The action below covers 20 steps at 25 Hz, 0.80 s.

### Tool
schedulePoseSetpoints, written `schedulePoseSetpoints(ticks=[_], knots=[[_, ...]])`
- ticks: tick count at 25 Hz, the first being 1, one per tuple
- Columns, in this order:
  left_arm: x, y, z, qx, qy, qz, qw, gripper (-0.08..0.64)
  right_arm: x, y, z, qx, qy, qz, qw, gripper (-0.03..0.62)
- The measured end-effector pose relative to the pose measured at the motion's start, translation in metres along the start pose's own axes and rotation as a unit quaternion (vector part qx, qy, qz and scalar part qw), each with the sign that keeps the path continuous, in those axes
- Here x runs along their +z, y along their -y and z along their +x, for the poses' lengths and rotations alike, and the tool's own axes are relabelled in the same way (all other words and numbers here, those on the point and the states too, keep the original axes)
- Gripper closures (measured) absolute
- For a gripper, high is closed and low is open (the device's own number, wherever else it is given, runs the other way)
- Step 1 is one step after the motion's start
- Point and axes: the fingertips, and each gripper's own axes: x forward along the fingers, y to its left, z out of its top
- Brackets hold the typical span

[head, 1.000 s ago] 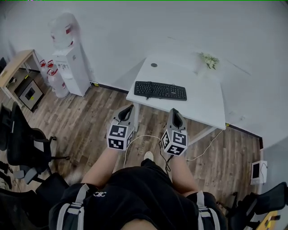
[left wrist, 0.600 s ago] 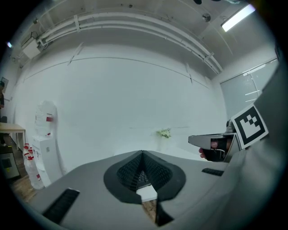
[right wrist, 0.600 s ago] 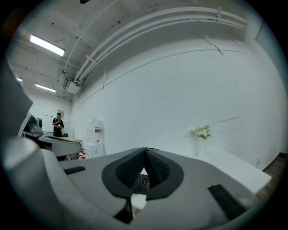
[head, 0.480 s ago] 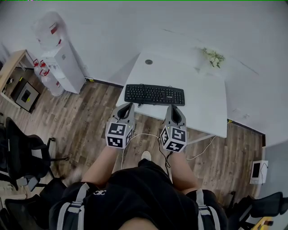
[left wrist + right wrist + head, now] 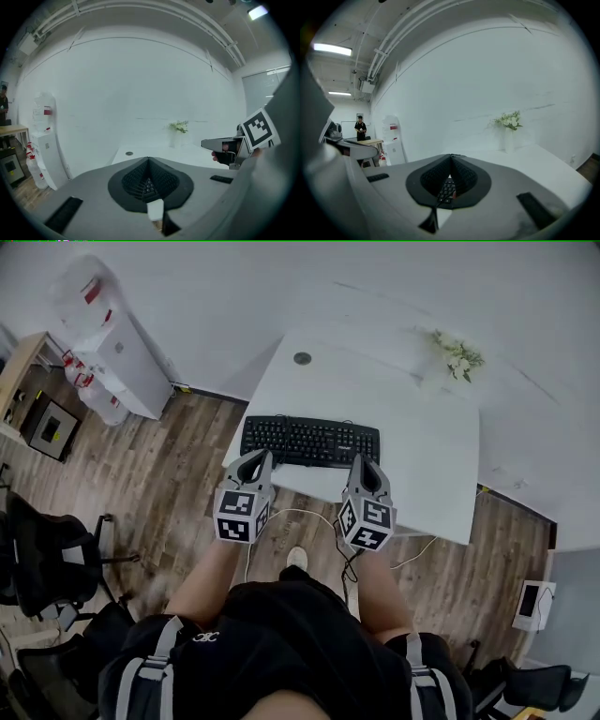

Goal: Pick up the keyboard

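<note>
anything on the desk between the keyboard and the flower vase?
Nothing. In the head view the white table is bare between the keyboard and the flower vase. The round grommet sits off to the side, outside that stretch.

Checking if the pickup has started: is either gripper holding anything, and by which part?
Nothing is held. Left gripper and right gripper are shut and empty; the keyboard lies on the table.
</note>
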Motion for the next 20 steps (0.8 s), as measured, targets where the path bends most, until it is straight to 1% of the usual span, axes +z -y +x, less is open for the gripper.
schedulePoseSetpoints(ticks=[4, 10, 17, 20], knots=[[-0.010, -0.007, 0.019, 0.015, -0.022, -0.011, 0.9996, 0.560, -0.005, 0.022, 0.025, -0.002, -0.016, -0.004, 1.000, 0.588], [-0.017, -0.021, 0.030, 0.026, -0.036, -0.026, 0.9987, 0.560, -0.012, 0.025, 0.041, 0.003, -0.031, -0.005, 1.000, 0.588], [-0.022, -0.033, 0.045, 0.017, -0.044, -0.022, 0.9986, 0.560, -0.017, 0.025, 0.051, 0.005, -0.038, -0.004, 0.999, 0.588], [-0.025, -0.036, 0.048, 0.016, -0.050, -0.034, 0.9980, 0.560, -0.018, 0.027, 0.051, 0.017, -0.047, 0.001, 0.999, 0.588]])
